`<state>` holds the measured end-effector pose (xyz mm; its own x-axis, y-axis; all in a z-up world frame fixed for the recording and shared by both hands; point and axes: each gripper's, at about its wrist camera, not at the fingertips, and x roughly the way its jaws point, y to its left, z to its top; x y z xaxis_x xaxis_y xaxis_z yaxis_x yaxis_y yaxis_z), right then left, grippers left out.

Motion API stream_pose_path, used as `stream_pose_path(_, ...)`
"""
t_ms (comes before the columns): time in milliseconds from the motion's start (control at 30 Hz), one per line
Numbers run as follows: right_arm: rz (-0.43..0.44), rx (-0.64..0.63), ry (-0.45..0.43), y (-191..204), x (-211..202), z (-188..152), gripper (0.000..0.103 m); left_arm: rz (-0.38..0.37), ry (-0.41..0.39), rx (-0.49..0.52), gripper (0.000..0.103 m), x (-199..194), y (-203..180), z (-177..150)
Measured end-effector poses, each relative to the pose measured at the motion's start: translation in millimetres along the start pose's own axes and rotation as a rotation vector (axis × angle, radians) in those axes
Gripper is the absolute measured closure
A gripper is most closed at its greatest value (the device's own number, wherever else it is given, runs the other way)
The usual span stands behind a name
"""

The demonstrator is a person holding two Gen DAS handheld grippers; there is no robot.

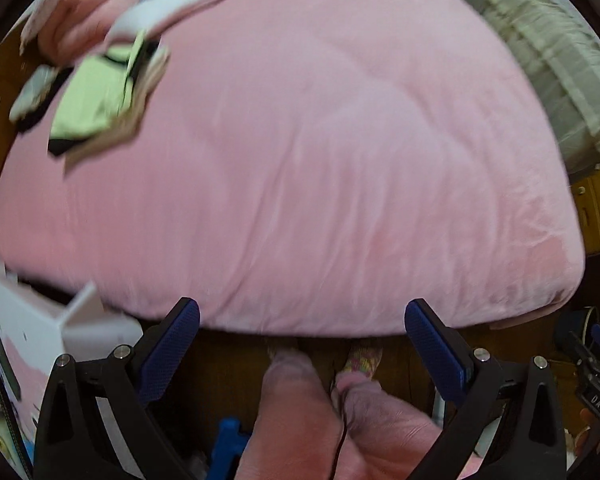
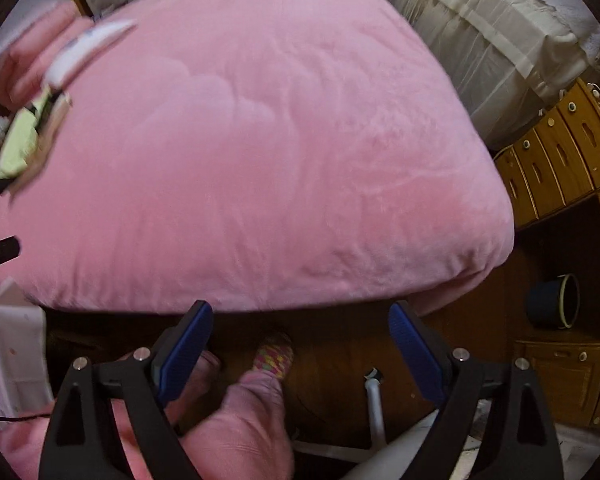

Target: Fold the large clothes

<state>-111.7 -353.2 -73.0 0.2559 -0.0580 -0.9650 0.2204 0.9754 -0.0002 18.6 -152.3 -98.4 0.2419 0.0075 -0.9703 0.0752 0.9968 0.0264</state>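
Observation:
A pink plush-covered bed (image 1: 320, 152) (image 2: 260, 152) fills both views from above. At its far left lies a pile of clothes (image 1: 96, 96) (image 2: 24, 136), yellow-green, black and beige, with a white garment (image 1: 168, 4) (image 2: 84, 52) behind it. My left gripper (image 1: 302, 320) hangs open over the bed's near edge, nothing between its blue pads (image 1: 172, 348). My right gripper (image 2: 300, 324) is open too, above the same edge, and holds nothing. Both point steeply down. Below them are the person's pink trouser legs (image 1: 300, 420) (image 2: 240, 432) and a patterned sock (image 2: 274, 356).
A white box (image 1: 24, 320) (image 2: 8, 344) stands at the left by the bed's near corner. A white ruffled bed cover (image 1: 548, 40) (image 2: 480, 40) lies at the right. Wooden drawers (image 2: 556, 148) and a dark bowl-like pot (image 2: 552, 300) on the wooden floor are further right. A white chair base (image 2: 376, 408) is underfoot.

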Motion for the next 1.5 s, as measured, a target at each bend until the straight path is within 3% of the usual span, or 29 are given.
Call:
stream_pose_path(200, 0.079, 0.022, -0.008, 22, -44, 28, 0.013, -0.071, -0.049, -0.016, 0.001, -40, -12, 14)
stream_pose_path(267, 0.11, 0.013, 0.002, 33, -49, 29, 0.013, -0.045, -0.031, -0.024, 0.001, -43, -14, 6)
stream_pose_path(367, 0.122, -0.032, 0.002, 56, -51, 25, 0.013, -0.008, -0.065, -0.058, 0.001, -43, -9, -14)
stream_pose_path(467, 0.136, -0.071, -0.005, 76, -50, 14, 0.013, -0.021, -0.093, -0.053, 0.001, -41, -10, -31)
stream_pose_path(567, 0.157, -0.087, -0.008, 87, -53, 20, 0.013, 0.002, -0.099, -0.023, 0.001, -44, -6, -36)
stream_pose_path(667, 0.099, -0.087, -0.087, 95, -66, 29, 0.013, 0.004, -0.159, -0.049, 0.001, -57, 7, -34)
stream_pose_path(867, 0.126, -0.13, -0.114, 111, -69, 37, 0.013, 0.024, -0.228, -0.065, 0.001, -72, 17, -34)
stream_pose_path(1100, 0.117, -0.188, -0.15, 122, -75, 36, 0.012, 0.011, -0.213, -0.066, 0.001, -69, 15, -34)
stream_pose_path(1167, 0.117, -0.194, -0.154, 124, -76, 34, 0.0, 0.002, -0.206, -0.056, 0.001, -67, 11, -34)
stream_pose_path(1500, 0.111, -0.152, -0.172, 114, -80, 32, 0.0, -0.022, -0.196, -0.013, 0.001, -65, 4, -33)
